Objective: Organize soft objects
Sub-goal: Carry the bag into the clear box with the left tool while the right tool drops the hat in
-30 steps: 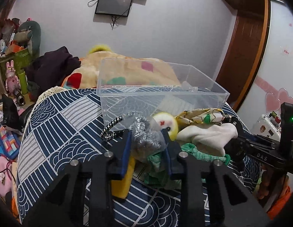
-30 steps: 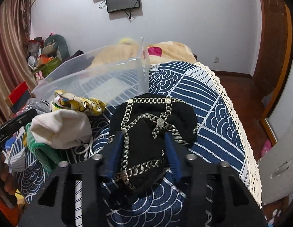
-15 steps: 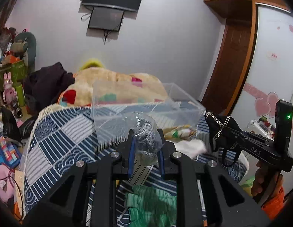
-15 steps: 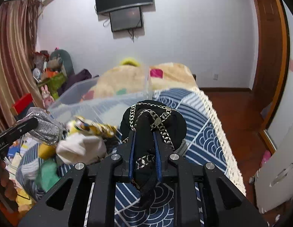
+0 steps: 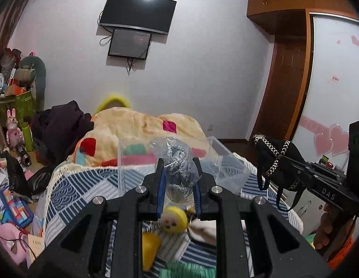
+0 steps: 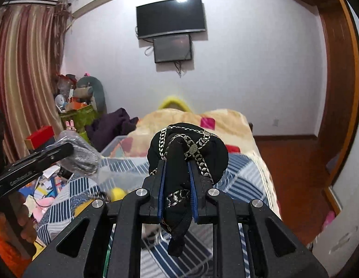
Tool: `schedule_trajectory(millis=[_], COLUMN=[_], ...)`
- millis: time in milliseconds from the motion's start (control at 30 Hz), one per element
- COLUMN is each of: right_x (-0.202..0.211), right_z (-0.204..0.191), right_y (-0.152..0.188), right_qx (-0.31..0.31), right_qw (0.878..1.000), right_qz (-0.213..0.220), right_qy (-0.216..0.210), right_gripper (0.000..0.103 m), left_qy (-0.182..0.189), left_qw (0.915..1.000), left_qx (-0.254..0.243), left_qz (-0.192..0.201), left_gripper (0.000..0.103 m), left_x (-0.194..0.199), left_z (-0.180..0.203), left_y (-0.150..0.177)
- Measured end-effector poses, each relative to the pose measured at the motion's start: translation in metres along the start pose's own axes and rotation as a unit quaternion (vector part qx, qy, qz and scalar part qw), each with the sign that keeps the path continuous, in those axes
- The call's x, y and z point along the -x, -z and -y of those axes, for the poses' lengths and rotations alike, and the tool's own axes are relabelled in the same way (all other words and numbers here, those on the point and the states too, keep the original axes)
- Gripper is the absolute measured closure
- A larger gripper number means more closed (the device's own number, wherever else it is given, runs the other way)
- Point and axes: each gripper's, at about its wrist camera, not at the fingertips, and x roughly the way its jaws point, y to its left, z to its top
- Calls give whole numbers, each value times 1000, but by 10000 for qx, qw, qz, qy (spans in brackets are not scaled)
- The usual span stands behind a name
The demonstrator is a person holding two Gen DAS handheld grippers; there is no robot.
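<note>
Left gripper (image 5: 178, 180) clamps a clear bag of silvery cord (image 5: 177, 162), held above the bed (image 5: 70, 190). Right gripper (image 6: 177, 185) pinches a black chain-trimmed pouch (image 6: 187, 153), also aloft. The clear plastic bin (image 5: 228, 169) beyond is partly hidden; a yellow toy (image 5: 172, 219) lies below. Clutter lines the left wall.

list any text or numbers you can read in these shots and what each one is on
"DAS" on the black body of the right gripper, seen from the left wrist view.
"100" on a pale card at the lower left beside the bed.
White lettering on the body of the left gripper, seen from the right wrist view: too blurred to read.
Small red mark on the wardrobe door: too small to read.
</note>
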Motion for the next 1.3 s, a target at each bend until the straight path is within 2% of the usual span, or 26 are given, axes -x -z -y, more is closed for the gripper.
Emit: schedule_trajectory(millis=[233, 433, 733, 1000, 1033, 1200, 1300], right_x=[-41, -82, -122, -137, -137, -121, -105], right_z=[-2, -6, -12, -7, -5, -1, -1], right_y=[-14, -16, -9, 2, 1, -6, -14], right_qx=[97, 211, 348, 472, 495, 519, 557], right_qw=[9998, 9979, 9915, 9846, 9844, 9880, 9908], right_qz=[-170, -601, -1224, -1666, -1680, -1453, -1229], right_qy=[-46, -154, -275, -223, -161, 58, 112], right_gripper=[87, 87, 87, 85, 84, 57, 52], left_qy=[-37, -148, -252, -273, -278, -236, -212], left_qw=[9999, 9995, 9953, 9909, 9900, 9887, 9895], left_qx=[-85, -18, -223, -281, -285, -268, -259], left_qz=[-108, -285, -911, -1291, -1355, -1455, -1404], left_gripper=[83, 83, 83, 83, 83, 76, 73], left_x=[-32, -65, -123, -147, -148, -144, -135], left_z=[-10, -23, -27, -26, -26, -28, -28], left_y=[-21, -27, -6, 9, 11, 15, 13])
